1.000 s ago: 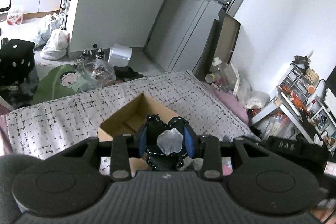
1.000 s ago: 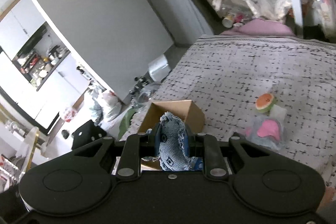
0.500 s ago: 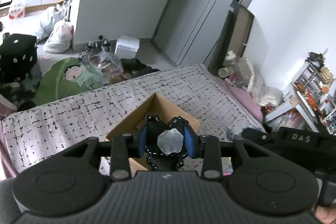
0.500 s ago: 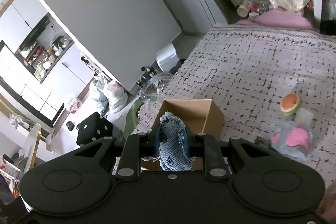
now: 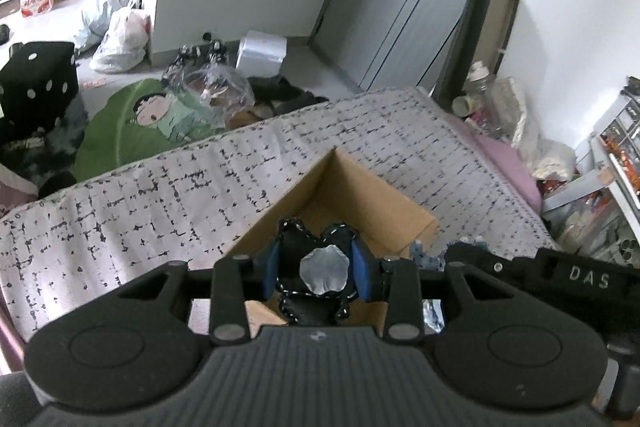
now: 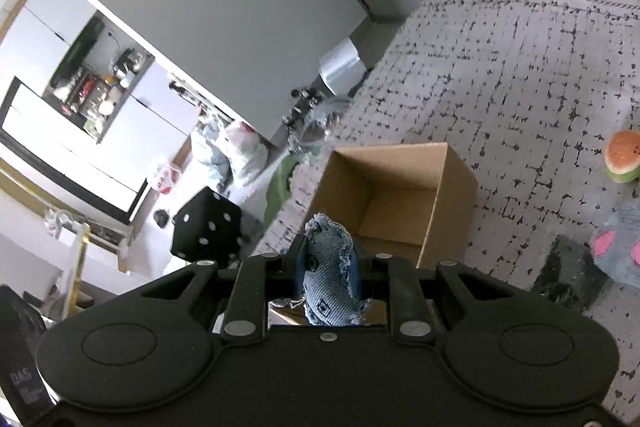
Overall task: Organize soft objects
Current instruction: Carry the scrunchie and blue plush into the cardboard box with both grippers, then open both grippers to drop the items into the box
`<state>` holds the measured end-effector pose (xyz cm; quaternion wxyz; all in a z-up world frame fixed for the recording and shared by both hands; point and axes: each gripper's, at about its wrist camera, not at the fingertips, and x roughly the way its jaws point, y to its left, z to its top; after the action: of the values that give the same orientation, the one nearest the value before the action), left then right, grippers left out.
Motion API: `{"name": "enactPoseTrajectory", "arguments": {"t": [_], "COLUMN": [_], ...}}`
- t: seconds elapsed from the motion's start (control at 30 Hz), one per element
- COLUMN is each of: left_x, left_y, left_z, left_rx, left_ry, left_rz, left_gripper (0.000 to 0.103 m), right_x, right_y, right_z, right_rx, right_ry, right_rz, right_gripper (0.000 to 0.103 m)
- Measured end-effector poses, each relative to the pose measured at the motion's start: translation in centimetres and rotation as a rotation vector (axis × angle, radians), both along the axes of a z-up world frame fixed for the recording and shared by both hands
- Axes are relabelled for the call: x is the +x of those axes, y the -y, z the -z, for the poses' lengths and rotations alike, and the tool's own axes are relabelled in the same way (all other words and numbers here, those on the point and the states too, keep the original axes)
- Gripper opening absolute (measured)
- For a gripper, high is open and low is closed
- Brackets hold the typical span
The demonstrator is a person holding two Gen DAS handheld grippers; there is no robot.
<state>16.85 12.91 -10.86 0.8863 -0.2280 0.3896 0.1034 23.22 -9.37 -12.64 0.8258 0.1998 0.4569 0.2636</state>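
An open cardboard box sits on the grey patterned bedspread. My left gripper is shut on a black soft toy with a silver patch, held just above the box's near side. My right gripper is shut on a blue denim soft toy, hovering at the box's near left corner. In the right wrist view a watermelon plush and a grey and pink plush lie on the bed to the right. The other gripper's black body shows at the right of the left wrist view.
A dark object lies on the bed beside the grey plush. Off the bed's far edge lie a green cushion, plastic bags, a black dice cube and a white bin. Clutter lines the right wall.
Both grippers have come lower and closer to the box while keeping their toys; the box now looks larger in both views.
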Motion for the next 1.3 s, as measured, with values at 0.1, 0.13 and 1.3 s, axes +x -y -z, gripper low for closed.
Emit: {"name": "enactPoseTrajectory", "arguments": {"t": [0.1, 0.13, 1.3], "left_x": [1.1, 1.5, -0.8], "left_y": [-0.4, -0.5, 2.9], "left_z": [1.4, 1.8, -1.6], "left_rx": [0.003, 0.001, 0.129], "left_ry": [-0.027, -0.037, -0.004], "left_rz": [-0.013, -0.017, -0.095], "left_gripper": [0.037, 0.037, 0.075], "right_x": [0.8, 1.1, -1.8], "right_y": [-0.4, -0.5, 5.2], "right_z": [1.2, 1.6, -0.5], "right_rx": [-0.022, -0.029, -0.253], "right_ry": [-0.011, -0.018, 0.083], "right_rz": [-0.003, -0.002, 0.192], "right_gripper": [0.022, 0.022, 0.103]}}
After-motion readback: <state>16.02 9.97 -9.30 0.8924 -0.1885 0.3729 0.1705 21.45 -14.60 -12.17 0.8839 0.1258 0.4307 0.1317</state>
